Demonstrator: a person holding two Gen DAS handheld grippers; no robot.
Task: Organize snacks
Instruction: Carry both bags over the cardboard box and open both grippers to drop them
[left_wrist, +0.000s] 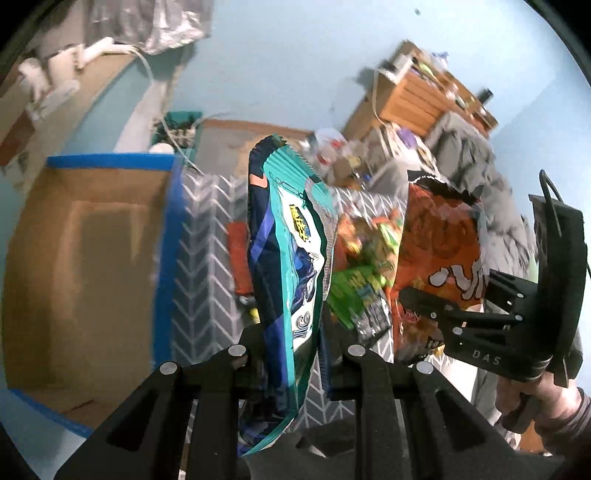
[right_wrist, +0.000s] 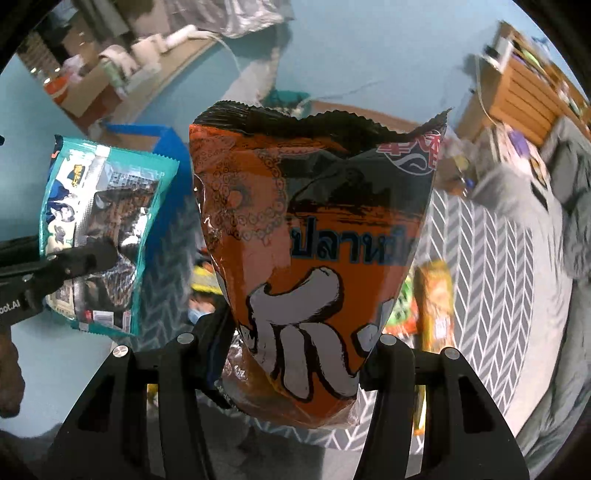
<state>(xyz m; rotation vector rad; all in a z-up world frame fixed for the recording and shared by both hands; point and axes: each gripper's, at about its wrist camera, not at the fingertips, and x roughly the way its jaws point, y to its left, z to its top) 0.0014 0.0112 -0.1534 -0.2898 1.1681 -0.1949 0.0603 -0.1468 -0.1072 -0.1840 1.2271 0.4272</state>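
I have both grippers up off the grey chevron rug (left_wrist: 207, 266), each with a snack bag in it. My left gripper (left_wrist: 295, 354) is pinched nearly closed on the lower part of a teal snack packet (left_wrist: 291, 258), which stands edge-on and upright between the fingers with its serrated top seal above the rug; in the right wrist view the same teal snack packet (right_wrist: 103, 236) shows its printed back, held by the left gripper (right_wrist: 85, 258) just in front of the box. My right gripper (right_wrist: 295, 354) is spread about as wide as the bag allows and clamped on the bottom of an orange squid-print bag (right_wrist: 314, 258), which stands upright and fills the middle of that view; from the left wrist camera the orange squid-print bag (left_wrist: 439, 258) hangs over the far side of the rug from the box, with the right gripper (left_wrist: 436, 310) on its lower half. The cardboard box with blue taped edges (left_wrist: 88, 266) sits at the rug's edge, touching it as far as I can tell, on the pale blue floor (left_wrist: 295, 55). A loose pile of snacks (left_wrist: 365, 266), green and orange packets, lies on the rug between the two held bags, and a red packet (left_wrist: 238, 254) lies on the rug between the box and the teal packet.
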